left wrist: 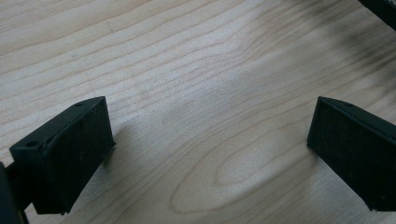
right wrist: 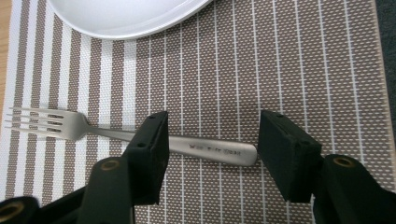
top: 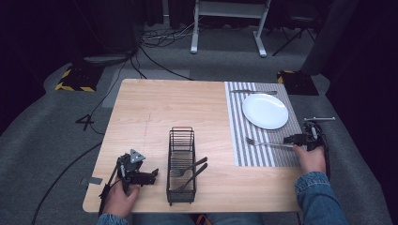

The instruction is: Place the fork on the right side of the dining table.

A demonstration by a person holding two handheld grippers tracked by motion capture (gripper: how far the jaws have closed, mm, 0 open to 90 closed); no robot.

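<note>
A silver fork (top: 263,143) lies flat on the striped placemat (top: 239,117), tines toward the table's middle, in front of a white plate (top: 265,111). My right gripper (top: 290,139) hovers over its handle. In the right gripper view the fork (right wrist: 210,149) runs across the gap of the right gripper (right wrist: 212,128); the jaws stand apart and neither pad presses on the handle. The plate's rim (right wrist: 126,14) shows at the top. My left gripper (top: 151,175) rests low near the table's front left, and the left gripper (left wrist: 210,116) is open over bare wood (left wrist: 196,70).
A black wire caddy (top: 169,164) stands at the table's front middle, holding a fork (top: 187,168) and a second utensil (top: 192,178); its corner (left wrist: 383,7) is just beyond my left gripper. Another utensil (top: 253,92) lies at the placemat's far end. The table edge is close to both hands.
</note>
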